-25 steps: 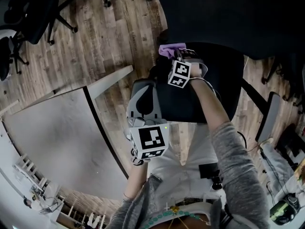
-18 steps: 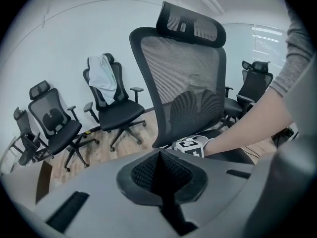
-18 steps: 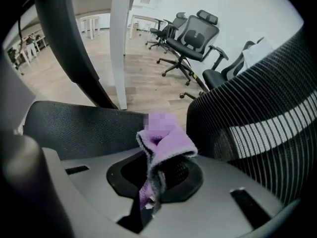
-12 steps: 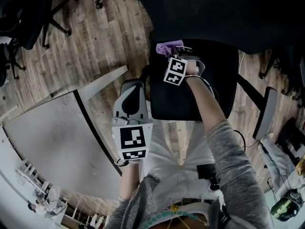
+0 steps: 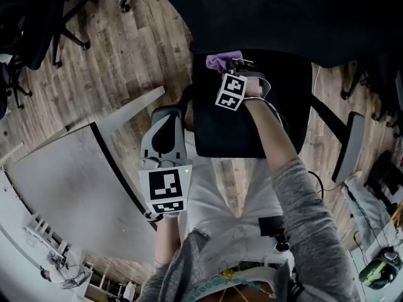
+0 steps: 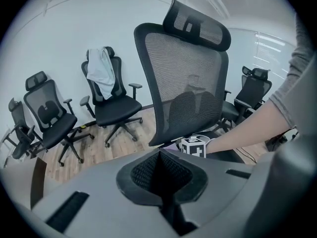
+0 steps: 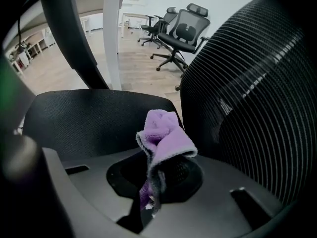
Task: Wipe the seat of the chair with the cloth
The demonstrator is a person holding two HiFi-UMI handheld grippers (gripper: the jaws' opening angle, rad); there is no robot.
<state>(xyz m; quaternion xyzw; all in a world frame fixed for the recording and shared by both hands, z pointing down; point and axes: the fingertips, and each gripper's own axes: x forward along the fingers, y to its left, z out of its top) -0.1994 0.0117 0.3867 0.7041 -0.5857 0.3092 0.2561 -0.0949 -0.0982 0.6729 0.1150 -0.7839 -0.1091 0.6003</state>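
The black chair seat (image 5: 258,121) lies in the middle of the head view, under its dark backrest (image 6: 190,78). A purple cloth (image 5: 221,61) rests at the seat's far left corner, and my right gripper (image 5: 237,67) is shut on it. In the right gripper view the cloth (image 7: 166,138) bunches up out of the shut right gripper (image 7: 157,168), just above the seat (image 7: 94,118) and next to the mesh backrest (image 7: 257,83). My left gripper (image 5: 165,117) hangs left of the seat, off the chair. Its jaws are shut on nothing (image 6: 161,155).
A white tabletop (image 5: 63,187) with a dark edge lies to the left over the wood floor (image 5: 138,49). Other office chairs (image 5: 38,17) stand around; one (image 6: 111,103) has a white garment (image 6: 100,69) draped over its back. The chair's armrest (image 5: 349,150) sticks out on the right.
My left gripper has drifted left and toward me, away from the seat's left edge. My right gripper with the cloth has shifted only slightly, staying at the seat's far left corner.
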